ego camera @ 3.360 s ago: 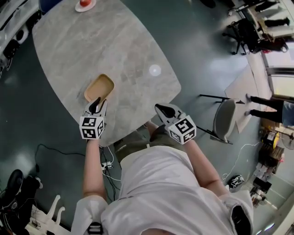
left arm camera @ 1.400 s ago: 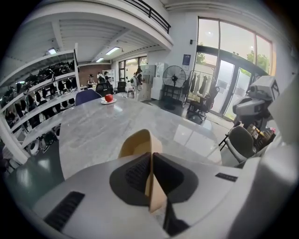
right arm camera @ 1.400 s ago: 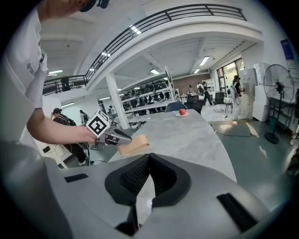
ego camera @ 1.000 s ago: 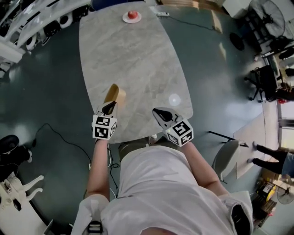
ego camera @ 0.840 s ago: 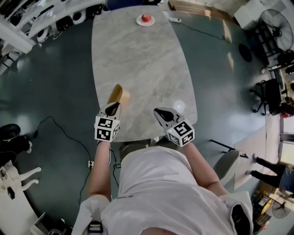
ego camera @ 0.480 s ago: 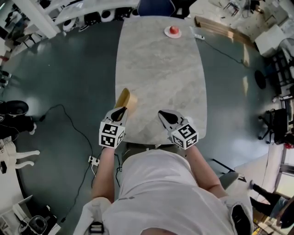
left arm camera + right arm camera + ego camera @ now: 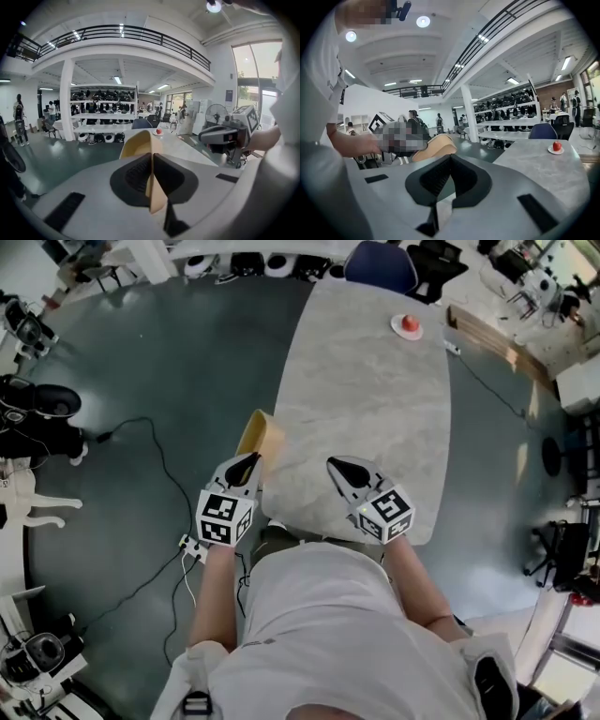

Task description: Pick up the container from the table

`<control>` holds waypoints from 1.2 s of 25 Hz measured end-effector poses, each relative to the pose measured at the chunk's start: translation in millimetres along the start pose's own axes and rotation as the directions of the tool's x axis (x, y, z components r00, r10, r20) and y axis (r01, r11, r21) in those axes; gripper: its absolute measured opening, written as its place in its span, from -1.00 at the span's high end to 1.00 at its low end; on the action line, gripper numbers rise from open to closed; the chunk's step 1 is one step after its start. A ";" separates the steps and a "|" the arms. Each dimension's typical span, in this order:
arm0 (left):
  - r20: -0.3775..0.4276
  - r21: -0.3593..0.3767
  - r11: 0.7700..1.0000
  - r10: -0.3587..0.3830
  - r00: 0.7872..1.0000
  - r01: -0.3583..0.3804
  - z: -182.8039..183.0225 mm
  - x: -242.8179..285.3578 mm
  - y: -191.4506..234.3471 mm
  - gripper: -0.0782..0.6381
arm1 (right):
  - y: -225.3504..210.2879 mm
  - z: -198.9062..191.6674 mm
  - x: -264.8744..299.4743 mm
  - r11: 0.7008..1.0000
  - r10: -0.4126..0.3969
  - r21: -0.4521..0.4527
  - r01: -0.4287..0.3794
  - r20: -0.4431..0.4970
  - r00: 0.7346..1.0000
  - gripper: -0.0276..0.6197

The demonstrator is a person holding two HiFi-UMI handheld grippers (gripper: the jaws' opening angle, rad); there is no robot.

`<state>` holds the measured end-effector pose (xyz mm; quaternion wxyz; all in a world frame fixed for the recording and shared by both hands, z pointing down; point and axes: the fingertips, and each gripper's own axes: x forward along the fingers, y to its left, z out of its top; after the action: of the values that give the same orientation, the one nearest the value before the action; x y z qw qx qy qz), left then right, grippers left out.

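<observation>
Left gripper (image 7: 246, 468) clamped on the tan container (image 7: 262, 435) wall, container tipped on edge off the grey tabletop (image 7: 375, 399), right gripper (image 7: 339, 465) closed, holding nothing

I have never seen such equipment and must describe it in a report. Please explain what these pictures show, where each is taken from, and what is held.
There is no robot. A person holds a two-jaw tool, a gripper, in each hand; the cubes with square marks belong to them. One picture comes from a camera on the person's head, looking down. The other two come from cameras on the grippers, looking along their jaws. The left gripper is shut on the wall of a tan container, tipped on edge at the edge of the table and apparently lifted off it. The right gripper is shut and empty. At the table's far end stands a plate with something red on it.
</observation>
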<state>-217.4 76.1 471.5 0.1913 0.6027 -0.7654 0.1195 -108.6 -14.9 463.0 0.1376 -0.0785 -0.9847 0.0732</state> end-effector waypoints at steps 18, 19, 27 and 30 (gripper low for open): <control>0.083 -0.114 0.976 0.193 0.978 -0.183 -2.6 -73.4 48.0 0.72 | 57.9 34.7 52.2 0.974 0.192 -0.125 -0.190 0.003 0.981 0.88; 0.083 -0.116 0.976 0.196 0.977 -0.186 -3.5 -74.7 48.6 0.72 | 59.1 34.2 53.1 0.973 0.195 -0.127 -0.194 0.000 0.981 0.88; 0.074 -0.128 0.975 0.194 0.978 -0.183 -7.5 -78.4 51.4 0.72 | 62.0 28.5 54.8 0.971 0.188 -0.141 -0.191 -0.035 0.982 0.88; 0.068 -0.126 0.977 0.180 0.981 -0.171 -8.2 -72.8 49.0 0.72 | 58.7 25.2 52.9 0.974 0.181 -0.132 -0.184 -0.040 0.983 0.88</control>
<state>-249.0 155.3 449.4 0.1852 0.5244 -0.8284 0.0658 -158.0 48.6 443.0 0.1383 -0.1788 -0.9740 0.0177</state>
